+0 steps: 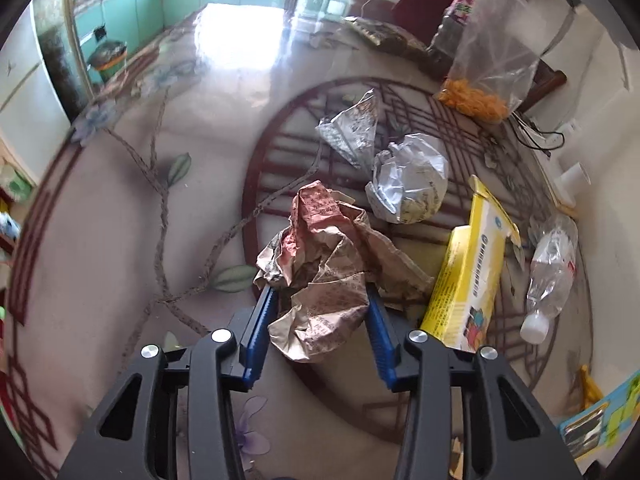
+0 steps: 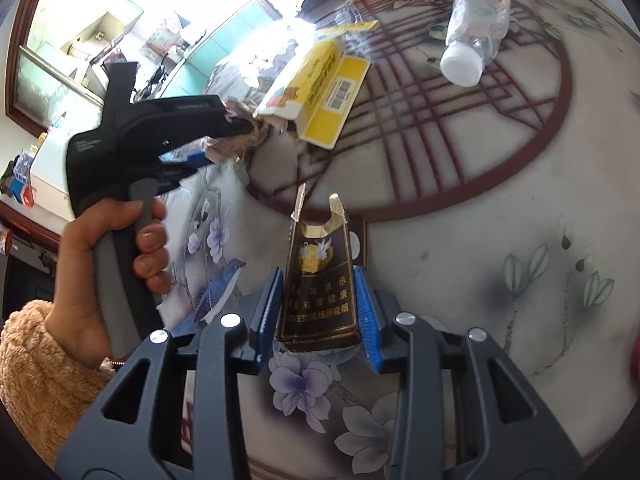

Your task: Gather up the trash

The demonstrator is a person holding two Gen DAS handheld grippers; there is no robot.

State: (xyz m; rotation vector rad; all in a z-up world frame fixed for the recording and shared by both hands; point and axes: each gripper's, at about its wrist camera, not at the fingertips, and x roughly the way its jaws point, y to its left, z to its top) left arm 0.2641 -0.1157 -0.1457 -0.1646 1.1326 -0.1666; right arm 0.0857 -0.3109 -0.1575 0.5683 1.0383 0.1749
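On the tabletop (image 1: 120, 240), round with a printed floral and dark red lattice cover:
Left tool (image 1: 318, 296): blue pads pinching a crumpled brown paper wad; a hand (image 2: 100, 280) in a fuzzy tan sleeve (image 2: 36, 368) grips its handle in the right wrist view.
Crumpled brown paper (image 1: 328, 264): creased kraft-like sheet with faded red and dark print, too wrinkled to read; it lies at the near left rim of the lattice circle, touching the yellow box's near end.
Silver wrapper (image 1: 354, 128): folded foil piece with fine print, unreadable, toward the far side of the lattice circle.
White paper ball (image 1: 412, 178): crumpled printed sheet, just beside the wrapper and beyond the brown paper.
Yellow box (image 1: 464, 280): opened carton, flap up, a cartoon picture at one end, a barcode on its flap in the right wrist view; lettering too small to read.
Clear bottle (image 1: 552, 272): squashed plastic, white cap, red label, lying on its side near the tabletop's right edge.
Plastic bag (image 1: 488, 68): clear, orange bits at the bottom, at the far right edge.
Right tool (image 2: 316, 308): pads pinching a dark brown cigarette pack.
Cigarette pack (image 2: 320, 280): upright, torn open top, gold emblem, gold Chinese warning text; held near the tabletop's near edge.
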